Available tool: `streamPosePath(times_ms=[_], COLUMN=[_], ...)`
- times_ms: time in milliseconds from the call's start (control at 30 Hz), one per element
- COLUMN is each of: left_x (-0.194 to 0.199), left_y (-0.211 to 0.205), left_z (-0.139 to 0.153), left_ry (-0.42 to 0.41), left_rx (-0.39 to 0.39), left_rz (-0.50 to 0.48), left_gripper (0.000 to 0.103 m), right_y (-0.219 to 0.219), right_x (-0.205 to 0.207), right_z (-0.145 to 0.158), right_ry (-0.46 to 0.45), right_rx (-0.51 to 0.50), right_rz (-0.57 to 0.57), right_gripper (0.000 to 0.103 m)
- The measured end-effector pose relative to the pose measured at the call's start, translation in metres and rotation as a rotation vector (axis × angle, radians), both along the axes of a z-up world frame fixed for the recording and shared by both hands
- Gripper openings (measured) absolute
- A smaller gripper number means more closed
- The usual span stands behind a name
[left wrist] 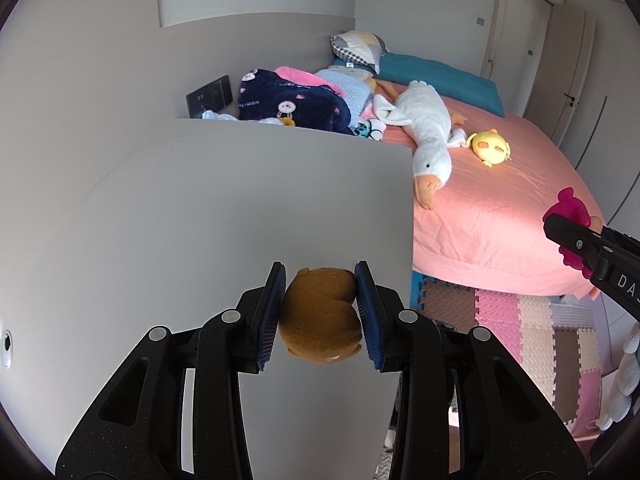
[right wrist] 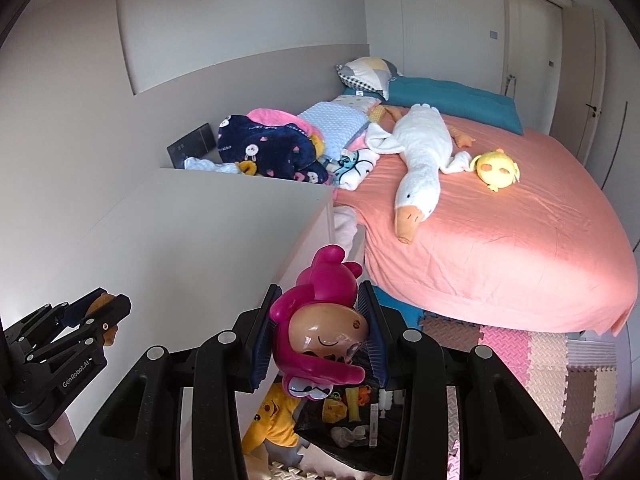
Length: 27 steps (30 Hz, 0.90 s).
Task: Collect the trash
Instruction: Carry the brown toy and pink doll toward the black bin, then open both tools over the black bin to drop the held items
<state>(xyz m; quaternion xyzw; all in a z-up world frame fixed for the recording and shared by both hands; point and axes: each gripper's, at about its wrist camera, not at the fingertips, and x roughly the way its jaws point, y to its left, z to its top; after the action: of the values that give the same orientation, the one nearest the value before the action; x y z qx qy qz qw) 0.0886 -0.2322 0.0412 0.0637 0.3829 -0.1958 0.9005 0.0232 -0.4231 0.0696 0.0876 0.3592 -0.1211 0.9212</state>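
My left gripper (left wrist: 320, 312) pinches a brown plush (left wrist: 320, 320) over the near cabinet (left wrist: 200, 220). My right gripper (right wrist: 320, 332) pinches a pink doll (right wrist: 320, 320) above a bag (right wrist: 348, 432), left of the bed (right wrist: 500, 240).

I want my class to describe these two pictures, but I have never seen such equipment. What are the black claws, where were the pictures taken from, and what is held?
Each black claw is a hand-held two-finger gripper with a camera looking along its fingers. The left gripper squeezes a small brown plush bear above a grey cabinet top. The right gripper clamps a magenta plastic doll. Beyond, a long white plush goose and a round yellow plush chick lie on the pink bed.
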Motion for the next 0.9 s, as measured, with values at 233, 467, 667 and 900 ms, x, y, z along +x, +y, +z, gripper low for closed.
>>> streamPosePath(times_ms=[233,467,667,900], left_x=[-0.01,-0.02,-0.027,-0.035], left_y=[-0.038,-0.071,-0.097,-0.119], left_z=[0.0,-0.002,-0.008,-0.016], left_ry=[-0.001,0.001,0.01,0.027], left_rx=[0.013,0.026,0.041,0.057], left_rz=[-0.071,-0.138,-0.204,-0.256], left_gripper=[0.035,0.035,0.035,0.036], right_y=[-0.032,-0.059,-0.08,-0.1], right_x=[-0.015,-0.028,-0.036,-0.036], right_z=[0.0,-0.001,-0.002,-0.005], right_ry=[0.0,-0.001,-0.004,0.009], right_rx=[0.002,0.007,0.017,0.041], right_rz=[-0.061,-0.113,-0.159,-0.199], right_gripper=[0.041,0.041,0.041,0.041])
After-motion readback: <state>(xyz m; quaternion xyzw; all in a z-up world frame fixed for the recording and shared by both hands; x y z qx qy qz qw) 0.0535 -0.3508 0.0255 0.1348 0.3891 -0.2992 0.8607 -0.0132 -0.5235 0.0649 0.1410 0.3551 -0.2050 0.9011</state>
